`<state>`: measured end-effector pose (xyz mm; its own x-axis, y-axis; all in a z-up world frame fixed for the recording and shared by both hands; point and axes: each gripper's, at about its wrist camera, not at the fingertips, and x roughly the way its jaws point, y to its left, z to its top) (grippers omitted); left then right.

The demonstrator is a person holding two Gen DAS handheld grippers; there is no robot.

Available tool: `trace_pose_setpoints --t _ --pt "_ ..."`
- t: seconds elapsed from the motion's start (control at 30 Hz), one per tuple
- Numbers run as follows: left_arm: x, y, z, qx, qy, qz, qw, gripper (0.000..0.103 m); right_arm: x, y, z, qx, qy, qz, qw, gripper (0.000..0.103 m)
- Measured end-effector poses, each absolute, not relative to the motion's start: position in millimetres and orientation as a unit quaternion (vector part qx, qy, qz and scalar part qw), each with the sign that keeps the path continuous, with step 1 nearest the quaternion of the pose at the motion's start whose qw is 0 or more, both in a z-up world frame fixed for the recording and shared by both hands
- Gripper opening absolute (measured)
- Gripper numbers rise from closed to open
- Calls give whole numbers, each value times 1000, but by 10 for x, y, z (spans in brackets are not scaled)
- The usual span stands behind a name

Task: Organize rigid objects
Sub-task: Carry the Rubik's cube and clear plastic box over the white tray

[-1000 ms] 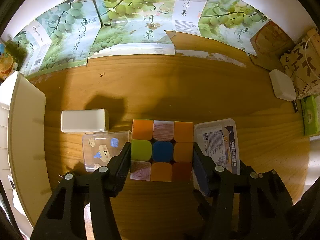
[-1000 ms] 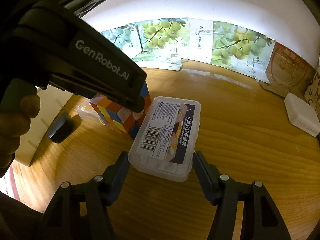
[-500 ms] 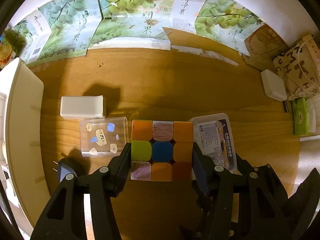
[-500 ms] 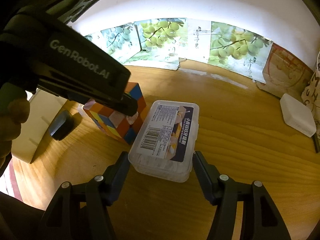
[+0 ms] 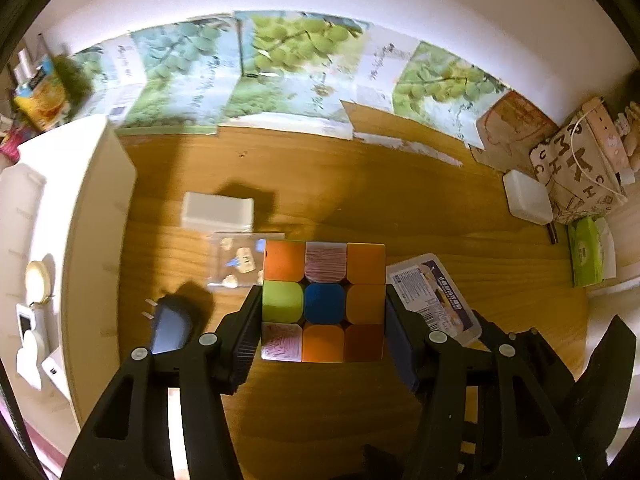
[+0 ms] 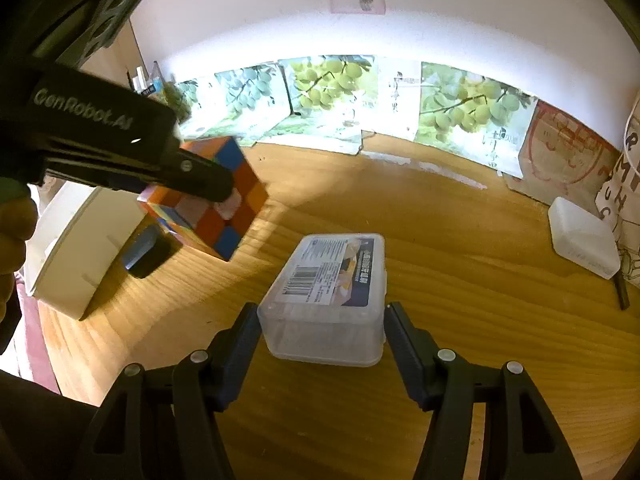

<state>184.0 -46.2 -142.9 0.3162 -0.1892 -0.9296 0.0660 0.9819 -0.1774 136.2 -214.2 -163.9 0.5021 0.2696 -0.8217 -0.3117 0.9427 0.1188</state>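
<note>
A: What are the left fingers doing?

B: The left gripper is clamped on a puzzle cube, one pad flat against each side. The face toward the camera is mostly orange, with a blue centre and a green square on its left. In the right wrist view the cube hangs tilted in the air, clear of the desk, with a person's hand on the grip at the left edge.

A: And the right fingers?

B: The right gripper stands around the near end of a clear plastic box with a barcode label on its lid. The pads meet the box's two sides at about its width. Whether they press hard on it or only touch it I cannot tell.

A: What lies around them?

B: Under and left of the cube, on the wooden desk, are a small clear case with little pieces inside, a white block beyond it, and a dark plug adapter nearer the camera. A white bin stands at the left edge. Flattened grape-printed cartons line the back wall. At the far right sit a white soap-shaped box, a printed paper bag and a green tissue pack.
</note>
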Motion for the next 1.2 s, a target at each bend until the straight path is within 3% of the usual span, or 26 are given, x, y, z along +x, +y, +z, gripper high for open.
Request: trace_pose_setpoints --t 0.6,1.2 --pt "1242 1 -1035 -63 502 -52 861 60 1074 -1879 -1355 -79 438 219 868 62" --pt "935 719 -956 -113 478 -34 871 60 880 -1269 -974 -99 406 269 868 62"
